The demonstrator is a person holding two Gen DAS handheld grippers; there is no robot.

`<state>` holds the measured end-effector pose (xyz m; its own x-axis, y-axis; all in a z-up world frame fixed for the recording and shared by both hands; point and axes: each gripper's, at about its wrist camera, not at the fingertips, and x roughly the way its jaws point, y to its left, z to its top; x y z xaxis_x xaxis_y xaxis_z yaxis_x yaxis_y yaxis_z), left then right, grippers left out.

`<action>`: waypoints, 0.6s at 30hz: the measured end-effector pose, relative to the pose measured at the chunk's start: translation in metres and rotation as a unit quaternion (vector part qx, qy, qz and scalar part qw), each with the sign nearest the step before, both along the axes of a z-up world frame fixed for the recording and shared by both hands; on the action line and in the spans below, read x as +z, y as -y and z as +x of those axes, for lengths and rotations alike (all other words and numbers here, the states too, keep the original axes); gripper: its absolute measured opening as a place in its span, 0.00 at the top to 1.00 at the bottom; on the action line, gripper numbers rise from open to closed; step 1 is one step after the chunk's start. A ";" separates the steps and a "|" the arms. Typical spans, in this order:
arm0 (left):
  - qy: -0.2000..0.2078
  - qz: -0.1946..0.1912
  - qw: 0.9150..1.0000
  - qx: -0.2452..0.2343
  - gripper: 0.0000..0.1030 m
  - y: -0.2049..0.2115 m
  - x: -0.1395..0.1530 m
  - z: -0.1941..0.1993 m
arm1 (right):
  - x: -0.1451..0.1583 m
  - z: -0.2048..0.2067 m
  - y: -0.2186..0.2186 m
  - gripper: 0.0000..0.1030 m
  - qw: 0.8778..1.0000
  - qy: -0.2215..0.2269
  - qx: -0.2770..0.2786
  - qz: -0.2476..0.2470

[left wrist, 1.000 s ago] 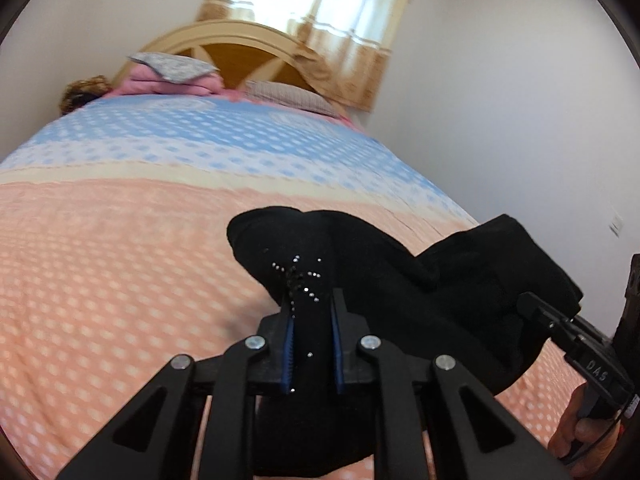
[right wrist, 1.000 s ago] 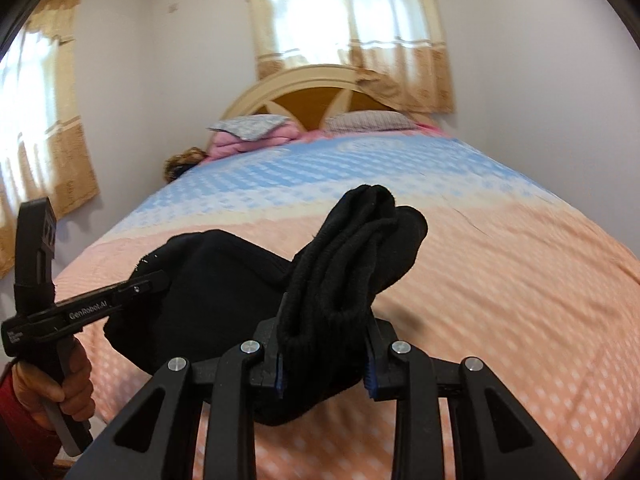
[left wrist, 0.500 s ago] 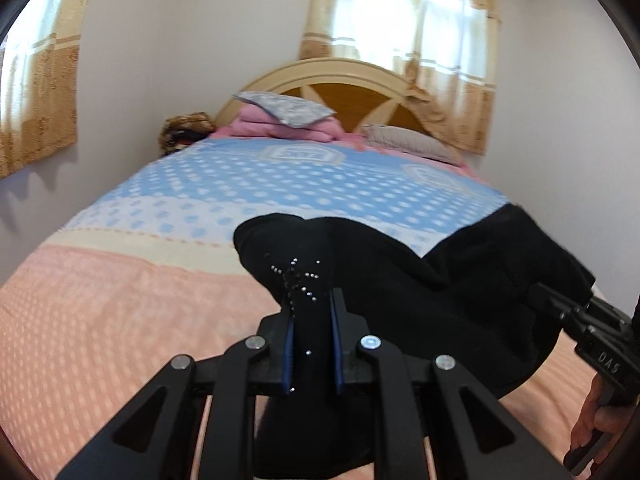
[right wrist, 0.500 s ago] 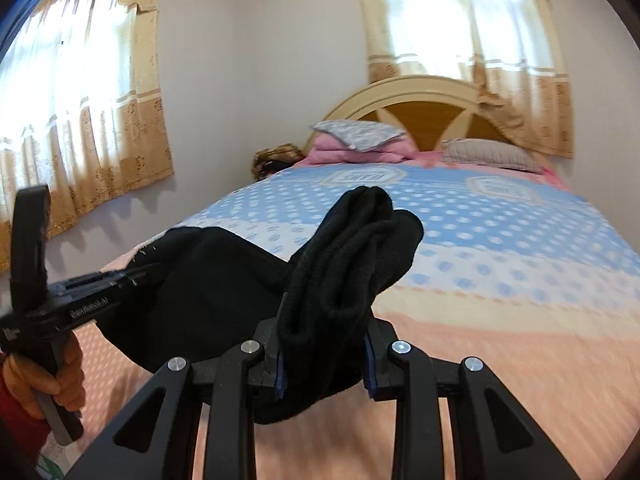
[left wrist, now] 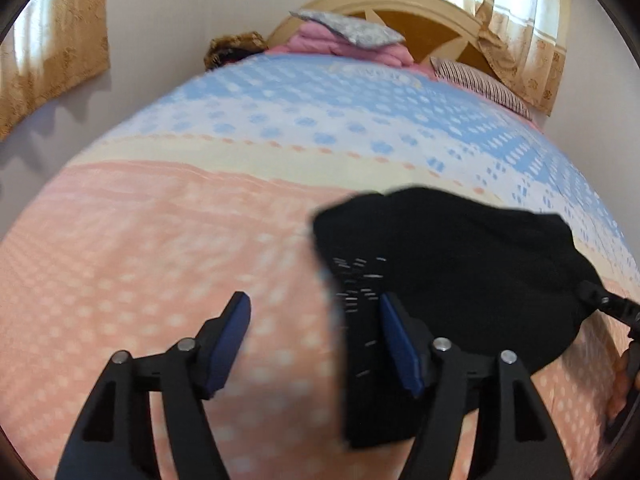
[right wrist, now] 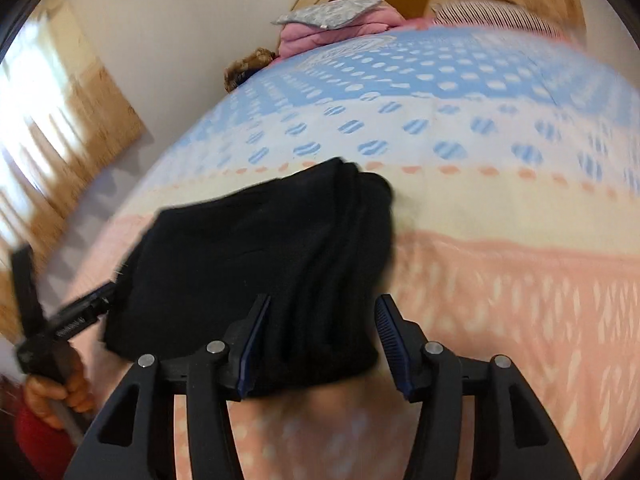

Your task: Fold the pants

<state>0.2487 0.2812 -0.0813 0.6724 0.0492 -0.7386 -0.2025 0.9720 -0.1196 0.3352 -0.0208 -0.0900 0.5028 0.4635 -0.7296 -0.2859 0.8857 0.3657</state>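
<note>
The black pants (left wrist: 460,264) lie in a folded bundle on the peach part of the bedspread, seen in the right wrist view (right wrist: 264,256) too. My left gripper (left wrist: 314,320) is open; the sparkly edge of the pants lies against its right pad (left wrist: 396,340). My right gripper (right wrist: 320,320) is open, and the near end of the bundle lies loose between its pads. The right gripper's tip shows at the far right of the left wrist view (left wrist: 608,304). The left gripper shows at the left of the right wrist view (right wrist: 68,320).
The bed (left wrist: 160,248) has a peach, cream and blue dotted spread. Pillows and a pink folded blanket (left wrist: 352,40) lie at the wooden headboard (left wrist: 420,20). Curtains (right wrist: 48,128) hang on the left wall. The view is motion-blurred.
Both grippers have opened and let go of the pants, which dropped from a raised hold onto the bed. Both cameras now look down on the bedspread.
</note>
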 end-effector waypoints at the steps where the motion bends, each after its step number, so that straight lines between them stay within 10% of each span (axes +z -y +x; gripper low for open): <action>1: 0.007 0.004 1.000 0.010 0.29 -0.006 0.008 -0.003 | 0.001 -0.003 0.010 0.47 1.000 -0.001 -0.009 0.013; 4: 0.044 0.011 0.998 0.040 0.26 -0.021 0.033 -0.013 | 0.017 -0.027 0.046 0.47 0.996 0.016 -0.077 0.041; 5: 0.055 0.010 0.998 0.040 0.26 -0.017 0.035 -0.012 | 0.026 -0.035 0.051 0.63 0.994 0.042 -0.096 0.026; 6: 0.068 0.009 0.997 0.034 0.26 -0.012 0.042 -0.010 | 0.034 -0.038 0.048 1.00 0.993 0.061 -0.097 0.006; 13: 0.062 0.070 0.996 0.010 0.26 0.046 0.035 0.033 | 0.065 -0.042 -0.033 0.99 0.987 0.141 0.007 -0.076; 18: -0.040 0.006 0.998 0.051 0.26 0.039 -0.020 0.051 | 0.007 -0.006 -0.055 0.99 0.984 0.042 0.011 -0.173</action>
